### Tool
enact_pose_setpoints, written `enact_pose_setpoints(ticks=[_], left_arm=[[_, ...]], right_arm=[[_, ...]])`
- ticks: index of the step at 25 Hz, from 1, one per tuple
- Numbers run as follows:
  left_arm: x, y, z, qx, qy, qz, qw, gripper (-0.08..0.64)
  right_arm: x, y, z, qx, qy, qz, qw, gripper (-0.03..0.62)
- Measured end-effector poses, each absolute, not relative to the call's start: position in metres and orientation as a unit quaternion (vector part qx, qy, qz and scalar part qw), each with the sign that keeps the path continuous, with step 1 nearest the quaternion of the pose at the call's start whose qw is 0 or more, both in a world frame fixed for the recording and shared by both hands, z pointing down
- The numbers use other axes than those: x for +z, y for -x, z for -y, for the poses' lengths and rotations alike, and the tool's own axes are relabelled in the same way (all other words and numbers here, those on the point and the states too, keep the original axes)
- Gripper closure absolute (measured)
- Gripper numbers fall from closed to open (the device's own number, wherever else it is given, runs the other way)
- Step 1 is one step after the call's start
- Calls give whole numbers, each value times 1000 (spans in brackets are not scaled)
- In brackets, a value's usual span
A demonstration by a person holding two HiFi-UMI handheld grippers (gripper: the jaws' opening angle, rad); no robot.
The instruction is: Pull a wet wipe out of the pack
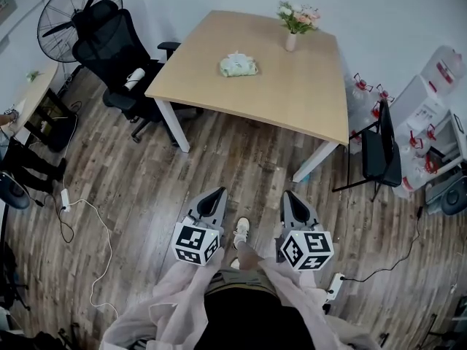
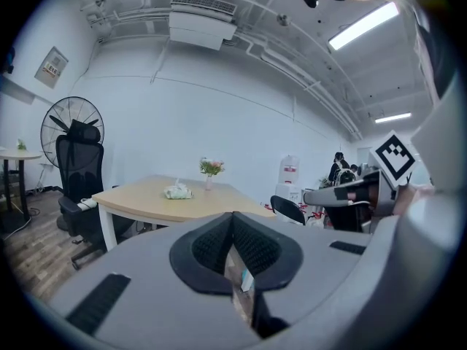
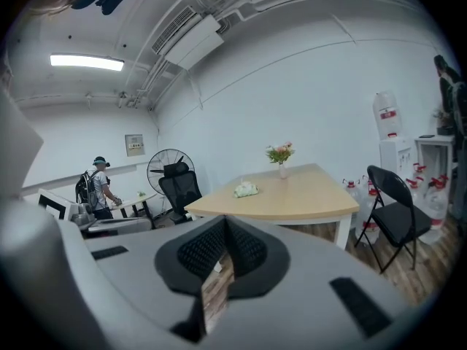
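Note:
The wet wipe pack [image 1: 238, 65], pale green with a white wipe poking up, lies on the wooden table [image 1: 292, 93] well ahead of me. It also shows in the left gripper view as a small pack [image 2: 178, 192] and in the right gripper view as the same pack [image 3: 246, 189]. I stand on the wood floor short of the table. My left gripper [image 1: 217, 192] and right gripper [image 1: 290, 195] are side by side in front of my body, both pointing at the table. The left gripper [image 2: 233, 217] and right gripper [image 3: 225, 221] have their jaws together with nothing between them.
A vase of flowers [image 1: 294, 22] stands at the table's far edge. A black office chair [image 1: 109, 49] and a fan [image 1: 69, 6] are left of the table, a black folding chair [image 1: 379, 152] and water bottles [image 1: 365, 93] right. Cables [image 1: 95, 224] lie on the floor. A person [image 3: 98, 184] stands at a far desk.

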State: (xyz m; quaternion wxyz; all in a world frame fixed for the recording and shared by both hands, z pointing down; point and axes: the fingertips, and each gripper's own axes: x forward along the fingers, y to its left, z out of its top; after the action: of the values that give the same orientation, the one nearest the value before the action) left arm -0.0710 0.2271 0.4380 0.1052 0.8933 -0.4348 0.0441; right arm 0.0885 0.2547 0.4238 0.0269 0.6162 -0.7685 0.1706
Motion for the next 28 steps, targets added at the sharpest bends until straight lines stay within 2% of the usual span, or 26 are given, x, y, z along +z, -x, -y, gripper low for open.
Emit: enact_pose_setpoints(ticks=[28], left_arm=[[458, 36, -64, 58, -874, 463, 135, 548]], right_arm=[[447, -135, -79, 204, -598, 774, 41, 586]])
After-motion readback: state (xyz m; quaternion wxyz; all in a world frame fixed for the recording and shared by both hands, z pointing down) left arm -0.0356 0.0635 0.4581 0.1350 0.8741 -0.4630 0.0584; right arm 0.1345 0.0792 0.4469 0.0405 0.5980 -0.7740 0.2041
